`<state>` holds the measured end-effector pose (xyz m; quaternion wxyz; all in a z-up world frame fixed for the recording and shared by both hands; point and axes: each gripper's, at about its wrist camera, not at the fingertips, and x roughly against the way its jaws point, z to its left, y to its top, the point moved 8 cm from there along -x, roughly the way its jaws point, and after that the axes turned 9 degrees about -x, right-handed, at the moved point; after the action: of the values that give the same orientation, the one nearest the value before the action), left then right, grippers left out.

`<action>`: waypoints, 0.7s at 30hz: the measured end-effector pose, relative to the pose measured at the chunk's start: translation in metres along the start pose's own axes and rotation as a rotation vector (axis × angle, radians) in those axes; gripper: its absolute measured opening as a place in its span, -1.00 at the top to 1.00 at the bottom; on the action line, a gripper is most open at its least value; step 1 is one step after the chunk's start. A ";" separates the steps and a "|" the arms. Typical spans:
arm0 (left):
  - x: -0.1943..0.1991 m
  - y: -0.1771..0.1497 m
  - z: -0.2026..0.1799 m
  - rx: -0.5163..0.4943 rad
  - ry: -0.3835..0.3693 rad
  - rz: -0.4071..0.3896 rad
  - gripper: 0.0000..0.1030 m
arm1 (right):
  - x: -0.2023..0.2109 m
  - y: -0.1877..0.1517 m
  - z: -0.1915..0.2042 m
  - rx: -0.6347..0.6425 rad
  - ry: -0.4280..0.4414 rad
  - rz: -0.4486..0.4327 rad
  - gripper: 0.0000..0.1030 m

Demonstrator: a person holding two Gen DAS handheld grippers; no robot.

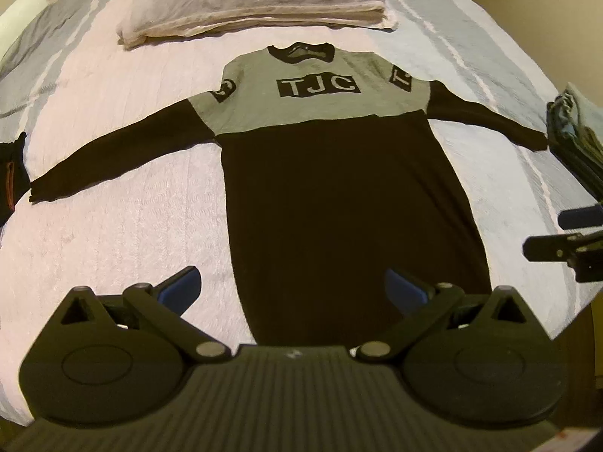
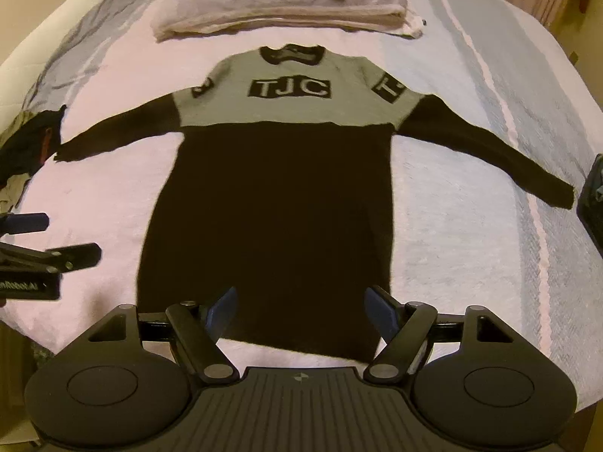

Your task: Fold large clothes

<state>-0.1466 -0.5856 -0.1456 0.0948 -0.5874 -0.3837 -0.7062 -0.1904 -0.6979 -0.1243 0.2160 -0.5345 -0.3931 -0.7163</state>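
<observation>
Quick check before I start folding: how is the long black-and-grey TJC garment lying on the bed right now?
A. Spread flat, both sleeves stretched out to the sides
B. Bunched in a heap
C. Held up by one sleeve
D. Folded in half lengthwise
A: the TJC garment lies flat on the bed, with the sleeves out to both sides and both hand-held grippers open and empty.

Black sweater with grey "TJC" yoke; pale pink-and-blue striped bedspread.

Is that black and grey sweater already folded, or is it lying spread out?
Spread out. The sweater lies flat on the bed, face up, both sleeves stretched sideways, no fold in it. Neither gripper touches it.
</observation>
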 end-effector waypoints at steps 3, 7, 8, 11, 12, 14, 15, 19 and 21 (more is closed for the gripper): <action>0.007 -0.006 0.003 -0.006 -0.005 -0.004 -0.98 | 0.006 -0.004 0.016 0.018 0.004 -0.003 -0.41; 0.014 -0.013 0.007 0.006 -0.001 0.001 -0.98 | 0.009 -0.009 0.026 0.028 0.008 -0.001 -0.41; 0.015 -0.014 0.008 0.012 0.001 0.004 -0.98 | 0.009 -0.009 0.028 0.032 0.010 0.001 -0.41; 0.018 -0.020 0.010 0.018 0.016 0.009 -0.98 | 0.009 -0.011 0.032 0.042 0.018 0.009 -0.41; 0.018 -0.023 0.011 0.021 0.020 0.015 -0.98 | 0.008 -0.012 0.032 0.046 0.020 0.014 -0.41; 0.018 -0.029 0.012 0.025 0.025 0.027 -0.98 | 0.008 -0.015 0.032 0.051 0.019 0.020 -0.41; 0.018 -0.033 0.011 0.030 0.026 0.034 -0.98 | 0.007 -0.016 0.030 0.056 0.017 0.024 -0.41; 0.018 -0.046 0.011 0.047 0.034 0.059 -0.98 | 0.001 -0.022 0.023 0.065 0.016 0.051 -0.41; 0.017 -0.049 0.007 0.055 0.034 0.069 -0.98 | -0.001 -0.025 0.022 0.075 0.020 0.061 -0.41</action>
<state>-0.1745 -0.5417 -0.1506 0.1417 -0.5851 -0.3810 -0.7017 -0.1957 -0.6656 -0.1311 0.2616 -0.5307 -0.4011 -0.6993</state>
